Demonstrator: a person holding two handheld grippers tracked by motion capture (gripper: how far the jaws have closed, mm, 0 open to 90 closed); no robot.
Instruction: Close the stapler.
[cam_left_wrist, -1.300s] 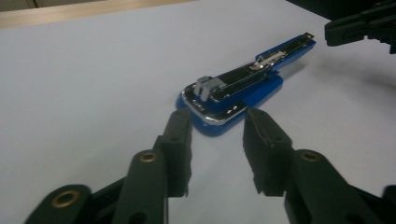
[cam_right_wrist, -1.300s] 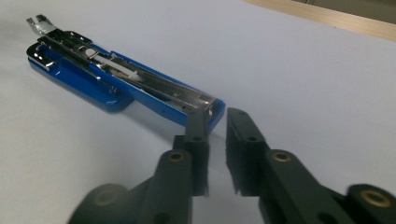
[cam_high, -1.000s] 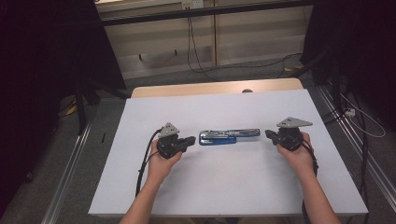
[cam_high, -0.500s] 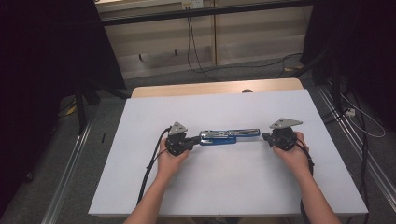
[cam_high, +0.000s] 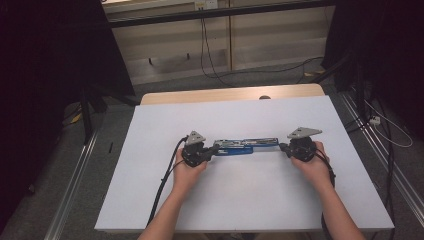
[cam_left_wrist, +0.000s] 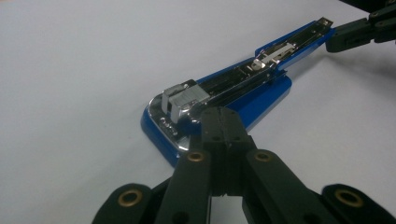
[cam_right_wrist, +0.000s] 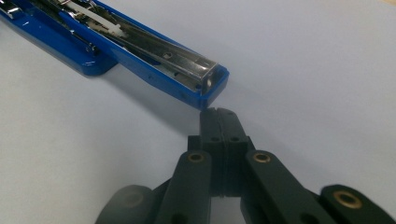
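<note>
High view: blue stapler (cam_high: 245, 146) lies opened flat mid-table (cam_high: 240, 200); left gripper (cam_high: 206, 151) has closed in on its left end since a second ago, right gripper (cam_high: 283, 147) at the right end. Left gripper view: jaws clenched empty, tips at stapler base. Right gripper view: jaws clenched empty, just short of stapler tip

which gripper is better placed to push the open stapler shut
Probably the right gripper: its shut jaws sit just off the raised free end of the stapler. The left gripper, also shut, is at the hinged end.
</note>
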